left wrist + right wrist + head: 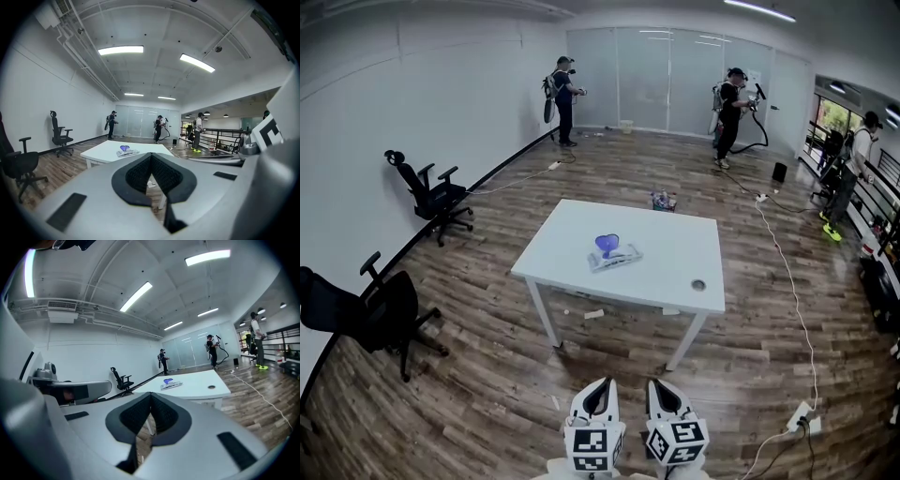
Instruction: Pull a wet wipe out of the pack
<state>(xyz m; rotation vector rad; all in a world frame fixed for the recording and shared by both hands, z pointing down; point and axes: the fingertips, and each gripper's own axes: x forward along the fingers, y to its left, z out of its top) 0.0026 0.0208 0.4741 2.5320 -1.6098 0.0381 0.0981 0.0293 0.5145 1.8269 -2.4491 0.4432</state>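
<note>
Two closed, empty: left gripper (pixel 598 392) and right gripper (pixel 664 392), side by side, well apart from counter (pixel 675 258). Pack (pixel 614 255) untouched mid-counter; approach seemingly pending, hence nothing gripped.

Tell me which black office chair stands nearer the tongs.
The office chair at the head view's lower left; the other chair stands farther along the wall.

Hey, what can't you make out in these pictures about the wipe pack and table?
Flat white wet wipe pack with a blue top: too small in every view to tell if its lid is open.
Dark round spot on the white table: too small in head view to identify.
Small colourful object on the floor: likewise too small.
Left gripper, right gripper: head view's bottom edge cuts off the holding hands.
</note>
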